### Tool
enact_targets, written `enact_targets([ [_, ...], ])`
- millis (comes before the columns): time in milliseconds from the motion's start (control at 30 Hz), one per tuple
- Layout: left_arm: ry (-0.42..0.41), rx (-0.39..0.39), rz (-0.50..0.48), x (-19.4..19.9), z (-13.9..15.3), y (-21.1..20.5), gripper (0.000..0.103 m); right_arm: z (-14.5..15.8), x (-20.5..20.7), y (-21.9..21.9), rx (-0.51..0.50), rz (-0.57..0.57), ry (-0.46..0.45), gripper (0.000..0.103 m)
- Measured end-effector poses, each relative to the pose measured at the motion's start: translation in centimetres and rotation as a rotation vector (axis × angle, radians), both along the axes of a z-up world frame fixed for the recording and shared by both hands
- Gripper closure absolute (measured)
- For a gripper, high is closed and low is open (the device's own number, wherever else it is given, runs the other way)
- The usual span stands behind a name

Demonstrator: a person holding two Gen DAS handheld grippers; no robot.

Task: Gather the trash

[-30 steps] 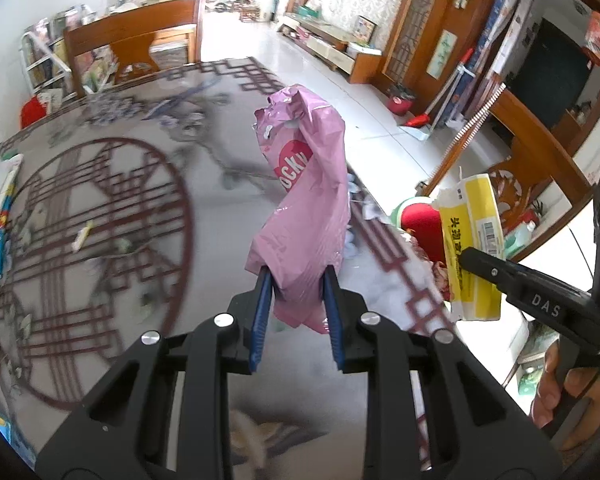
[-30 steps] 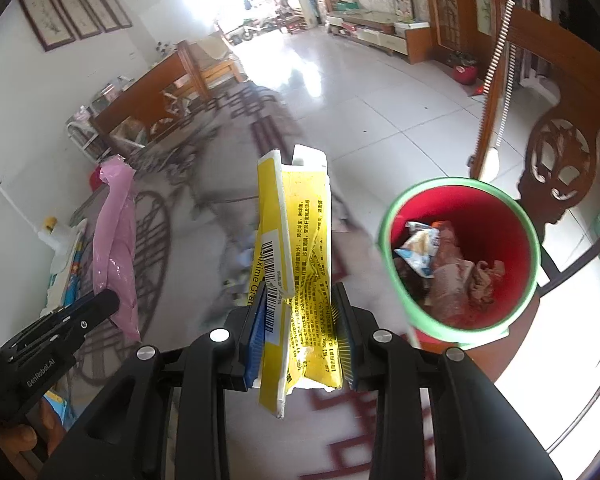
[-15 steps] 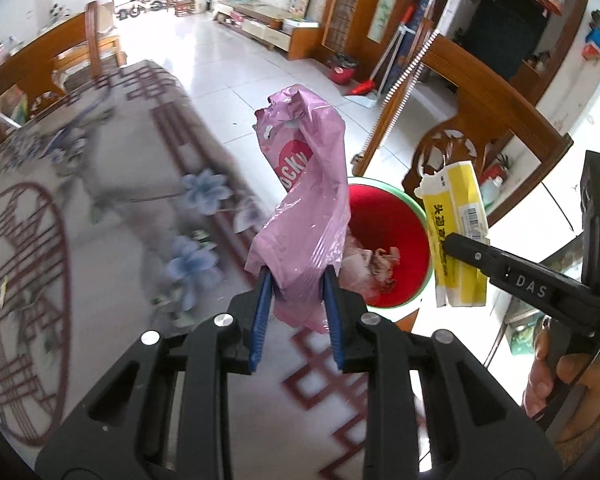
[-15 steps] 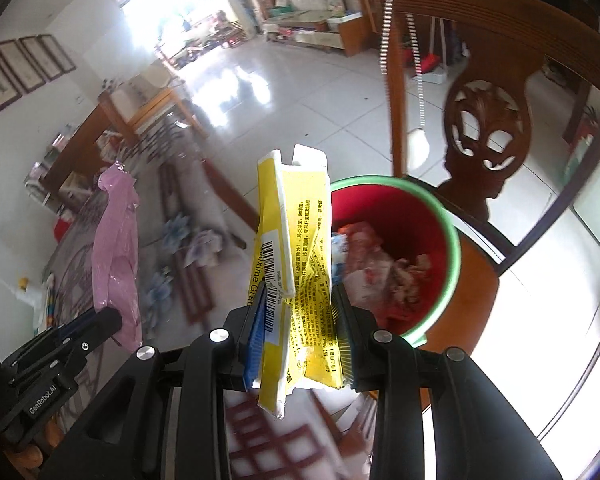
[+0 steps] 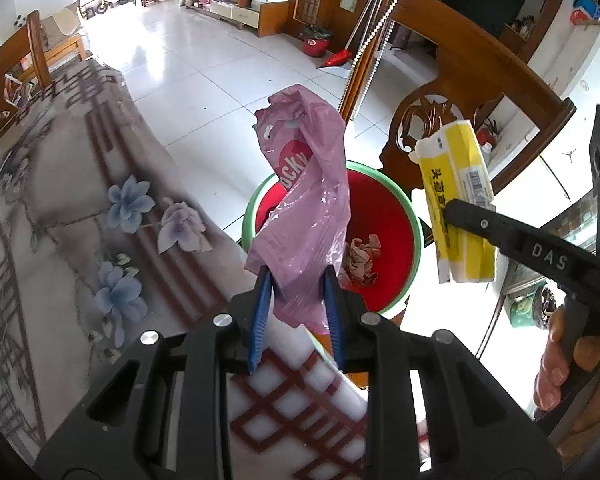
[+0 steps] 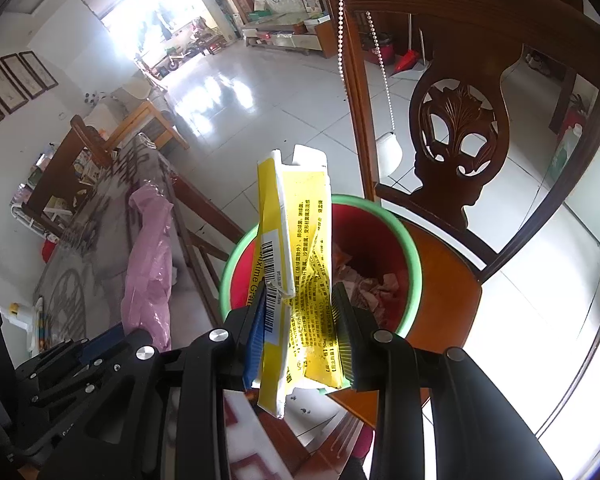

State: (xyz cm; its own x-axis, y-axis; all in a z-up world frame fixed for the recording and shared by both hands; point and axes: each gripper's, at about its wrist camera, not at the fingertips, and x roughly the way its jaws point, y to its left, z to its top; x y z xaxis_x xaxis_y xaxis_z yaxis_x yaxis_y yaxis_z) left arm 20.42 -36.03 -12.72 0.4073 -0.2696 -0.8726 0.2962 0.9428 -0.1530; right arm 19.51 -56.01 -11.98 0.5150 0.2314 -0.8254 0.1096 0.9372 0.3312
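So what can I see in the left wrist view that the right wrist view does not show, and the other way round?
Only the left wrist view shows the hand holding the right gripper, and blue flowers on the tablecloth.

Only the right wrist view shows framed pictures on the wall and a white bottle with a yellow cap.

Both show the crumpled pink plastic bag, the yellow paper packet, the red bin with a green rim and the carved wooden chair.

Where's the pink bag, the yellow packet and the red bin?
pink bag (image 5: 308,200), left wrist view, on its crinkled middle.
yellow packet (image 6: 300,264), right wrist view, on its printed front.
red bin (image 5: 384,216), left wrist view, on its red inner wall.
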Motion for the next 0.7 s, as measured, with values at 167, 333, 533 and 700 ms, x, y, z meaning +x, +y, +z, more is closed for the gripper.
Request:
enact_targets([
  [167,0.003,0.013,0.000,0.5,-0.4,-0.2,0.077,-0.1,0.9,-0.2,-0.008,0.000,-0.004,0.072],
  [333,0.000,0.017,0.008,0.6,-0.5,-0.2,0.061,-0.2,1.6,0.1,-0.025,0.001,-0.007,0.068],
  [533,-0.044,0.006,0.057,0.4,0.6,1.1,0.022,-0.5,1.8,0.3,-0.039,-0.032,-0.016,0.036],
  [700,-0.081,-0.011,0.111,-0.3,1.9,3.5,0.014,-0.4,1.5,0.7,-0.028,-0.062,-0.027,0.033],
])
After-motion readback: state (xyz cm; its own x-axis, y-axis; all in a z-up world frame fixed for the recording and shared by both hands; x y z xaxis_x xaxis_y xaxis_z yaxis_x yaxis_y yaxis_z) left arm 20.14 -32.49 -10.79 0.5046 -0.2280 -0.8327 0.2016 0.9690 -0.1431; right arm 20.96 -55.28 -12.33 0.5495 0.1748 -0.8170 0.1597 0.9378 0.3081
